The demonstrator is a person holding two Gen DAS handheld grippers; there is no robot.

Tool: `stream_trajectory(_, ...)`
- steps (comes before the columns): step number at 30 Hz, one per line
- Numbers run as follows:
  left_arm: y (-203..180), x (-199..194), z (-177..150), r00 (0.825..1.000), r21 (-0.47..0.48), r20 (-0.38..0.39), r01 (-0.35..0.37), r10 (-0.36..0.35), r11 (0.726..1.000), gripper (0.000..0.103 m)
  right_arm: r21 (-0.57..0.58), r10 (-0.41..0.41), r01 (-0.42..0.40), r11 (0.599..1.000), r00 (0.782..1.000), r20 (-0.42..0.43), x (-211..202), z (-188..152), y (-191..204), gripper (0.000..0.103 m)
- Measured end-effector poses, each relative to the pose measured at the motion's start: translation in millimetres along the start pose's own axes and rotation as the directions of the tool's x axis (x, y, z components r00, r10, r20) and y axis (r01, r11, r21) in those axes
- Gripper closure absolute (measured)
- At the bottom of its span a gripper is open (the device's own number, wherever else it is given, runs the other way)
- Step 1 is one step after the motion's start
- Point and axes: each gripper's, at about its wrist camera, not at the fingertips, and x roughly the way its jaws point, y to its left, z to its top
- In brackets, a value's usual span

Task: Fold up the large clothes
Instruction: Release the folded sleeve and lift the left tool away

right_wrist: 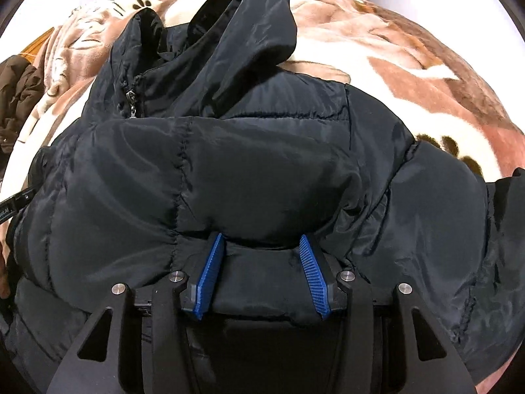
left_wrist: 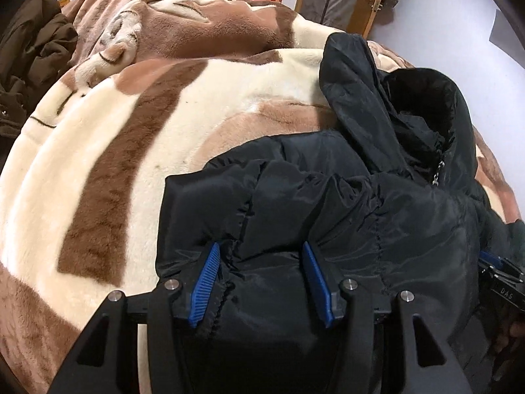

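Item: black jacket (right_wrist: 262,170) on bed (left_wrist: 98,151), over blanket. Bulk gathered into thick bundle; hood (right_wrist: 242,29) loose at far end, zip (right_wrist: 131,105) showing. Fold looks partway; hood and final tidy remain, by my guess.
Left gripper (left_wrist: 259,282): pitched down at near edge, fingers half apart, padded fold pinched between.
Right gripper (right_wrist: 262,275): likewise tilted down, fingers half apart, clamped on hem roll.

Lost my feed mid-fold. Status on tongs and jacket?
Left tongs and right tongs both pinching folds of the black hooded puffer jacket. Jacket bunched on the plush blanket, hood up top. Nothing in the way.
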Motion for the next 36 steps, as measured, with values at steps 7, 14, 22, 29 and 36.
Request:
stream_trajectory(7, 10, -52, -17, 0.998, 0.035, 0.058, 0.028, -0.030, 0.999, 0.051, 0.037, 0.026, -0.028, 0.999, 0.998, 0.054, -38, -21, -9, 0.054)
stream_trajectory(14, 11, -54, -31, 1.000, 0.000, 0.000, 0.010, -0.010, 1.000, 0.052, 0.045, 0.031, -0.031, 0.999, 0.999, 0.019, -48, -27, -9, 0.054)
stream_trajectory(22, 1, -148, -76, 0.996, 0.028, 0.057, 0.063, -0.064, 0.998, 0.052, 0.054, 0.107, -0.115, 0.992, 0.985, 0.136, -137, -84, -4, 0.054)
stream_trajectory(29, -11, -237, -129, 0.986, -0.005, 0.118, 0.121, -0.119, 0.993, 0.052, 0.085, 0.109, -0.131, 0.988, 0.969, 0.222, -208, -135, -14, 0.053)
stream_trajectory(36, -44, -277, -166, 0.981, 0.026, 0.137, 0.134, -0.136, 0.991, 0.051, 0.085, 0.083, -0.109, 0.990, 0.963, 0.257, -247, -171, -23, 0.053)
